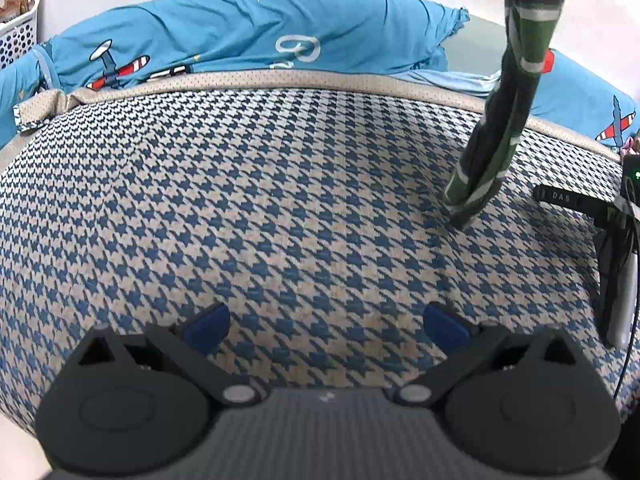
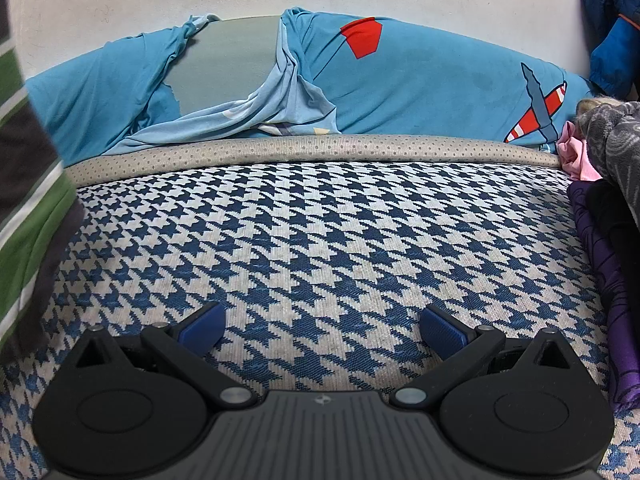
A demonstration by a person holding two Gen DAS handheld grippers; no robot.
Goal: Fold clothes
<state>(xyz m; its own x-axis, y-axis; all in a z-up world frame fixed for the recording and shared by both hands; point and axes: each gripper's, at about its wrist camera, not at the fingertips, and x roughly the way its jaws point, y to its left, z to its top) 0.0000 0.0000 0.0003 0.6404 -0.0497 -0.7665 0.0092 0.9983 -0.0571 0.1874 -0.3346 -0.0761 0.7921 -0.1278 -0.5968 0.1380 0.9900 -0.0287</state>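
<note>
A striped garment (image 1: 500,120) in green, dark grey and white hangs down from above at the right of the left wrist view. Its lower end touches the houndstooth bedcover (image 1: 280,200), and what holds its top is out of frame. The same garment (image 2: 28,200) fills the left edge of the right wrist view. My left gripper (image 1: 326,324) is open over bare cover, well to the left of and nearer than the garment's end. My right gripper (image 2: 322,328) is open too, with only the bedcover (image 2: 320,240) between its blue pads.
A blue aeroplane-print sheet (image 2: 400,80) lies bunched along the far edge by the wall. A pile of grey, pink and purple clothes (image 2: 604,184) sits at the right. A white perforated basket (image 1: 18,36) stands far left. A black device with cables (image 1: 612,240) is at the right.
</note>
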